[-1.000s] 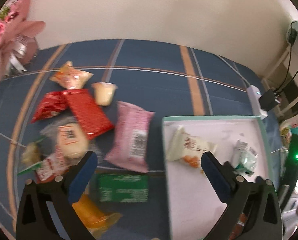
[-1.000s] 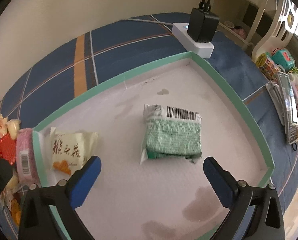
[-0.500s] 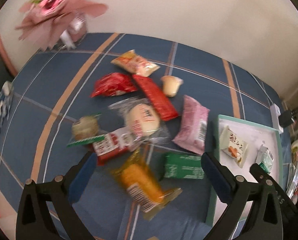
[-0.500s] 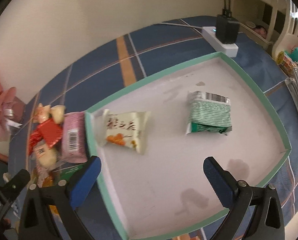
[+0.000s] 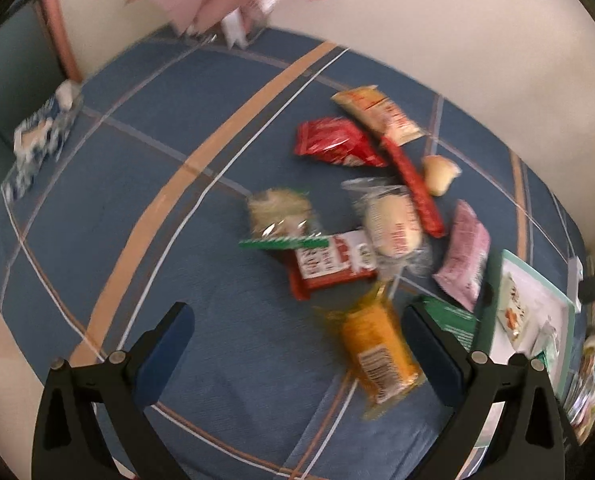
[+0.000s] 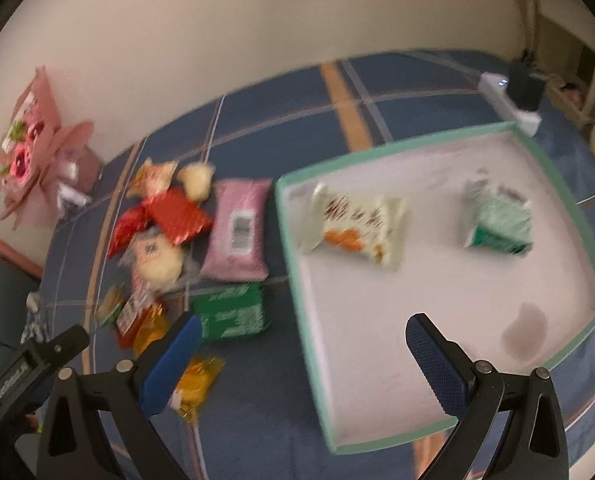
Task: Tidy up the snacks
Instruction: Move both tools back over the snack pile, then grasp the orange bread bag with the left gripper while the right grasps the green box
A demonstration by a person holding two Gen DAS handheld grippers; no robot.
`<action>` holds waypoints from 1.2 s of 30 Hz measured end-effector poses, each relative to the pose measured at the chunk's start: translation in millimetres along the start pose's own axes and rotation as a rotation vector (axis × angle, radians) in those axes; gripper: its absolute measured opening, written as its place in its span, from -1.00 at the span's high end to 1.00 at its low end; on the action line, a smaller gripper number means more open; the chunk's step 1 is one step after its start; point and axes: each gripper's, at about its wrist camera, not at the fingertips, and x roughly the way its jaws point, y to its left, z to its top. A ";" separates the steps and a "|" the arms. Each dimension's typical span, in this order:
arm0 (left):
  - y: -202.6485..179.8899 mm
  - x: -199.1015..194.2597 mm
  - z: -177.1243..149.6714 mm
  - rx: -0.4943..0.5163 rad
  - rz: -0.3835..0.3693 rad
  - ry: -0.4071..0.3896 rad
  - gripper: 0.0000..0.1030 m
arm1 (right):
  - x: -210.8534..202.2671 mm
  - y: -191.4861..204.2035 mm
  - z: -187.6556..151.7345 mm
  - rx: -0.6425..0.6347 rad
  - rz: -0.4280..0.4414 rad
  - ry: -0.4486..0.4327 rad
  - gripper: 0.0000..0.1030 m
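A teal-rimmed white tray (image 6: 293,248) holds a cream snack pack (image 6: 357,224) and a green-and-white pack (image 6: 501,220); the tray also shows at the right of the left wrist view (image 5: 565,304). Left of it lie several snacks: a pink pack (image 6: 239,230), a green pack (image 6: 231,316), an orange pack (image 5: 377,352), red packs (image 5: 333,146) and a wrapped bun (image 5: 393,226). My left gripper (image 5: 297,352) is open and empty above the cloth, near the orange pack. My right gripper (image 6: 299,354) is open and empty over the tray's left rim.
A blue plaid cloth (image 5: 137,184) covers the table. A pink bouquet (image 6: 33,148) stands at the back left. A white power strip with a black plug (image 6: 513,100) lies behind the tray. A blue-white box (image 5: 41,136) sits at the far left.
Both grippers have pulled back and swung left. The left view now takes in the whole snack pile; the right view has shifted from the tray interior to its left rim and the pile.
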 end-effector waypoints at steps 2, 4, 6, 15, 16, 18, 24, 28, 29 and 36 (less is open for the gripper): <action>4.5 8.4 0.2 -0.031 0.000 0.034 -1.00 | 8.0 3.9 -3.1 -0.005 -0.013 0.032 -1.00; 7.4 16.5 -1.7 -0.063 -0.023 0.073 -1.00 | 15.6 5.5 -5.9 -0.018 -0.051 0.058 -1.00; 6.4 24.7 -4.3 -0.083 -0.063 0.116 -1.00 | 22.7 5.5 -8.4 -0.036 -0.094 0.078 -1.00; -19.6 53.7 -16.9 -0.065 -0.148 0.245 -0.93 | 30.4 2.6 -8.8 -0.054 -0.124 0.075 -1.00; -21.5 55.8 -17.7 -0.064 -0.155 0.254 -0.78 | 29.8 2.6 -9.0 -0.056 -0.130 0.071 -1.00; -24.9 59.8 -18.8 -0.065 -0.179 0.273 -0.51 | 31.5 3.0 -5.3 -0.061 -0.143 0.065 -1.00; -40.0 61.5 -19.8 -0.036 -0.230 0.277 0.08 | 29.7 5.6 -1.8 -0.071 -0.142 0.048 -0.97; -48.7 57.1 -17.5 0.009 -0.189 0.245 0.19 | 26.8 14.8 1.8 -0.088 -0.108 0.022 -0.77; -49.7 55.8 -15.4 0.020 -0.164 0.231 0.20 | 26.4 18.3 2.9 -0.095 -0.090 0.017 -0.74; -42.5 59.5 -2.5 -0.021 -0.152 0.227 0.21 | 35.3 44.3 3.4 -0.152 -0.014 0.038 -0.36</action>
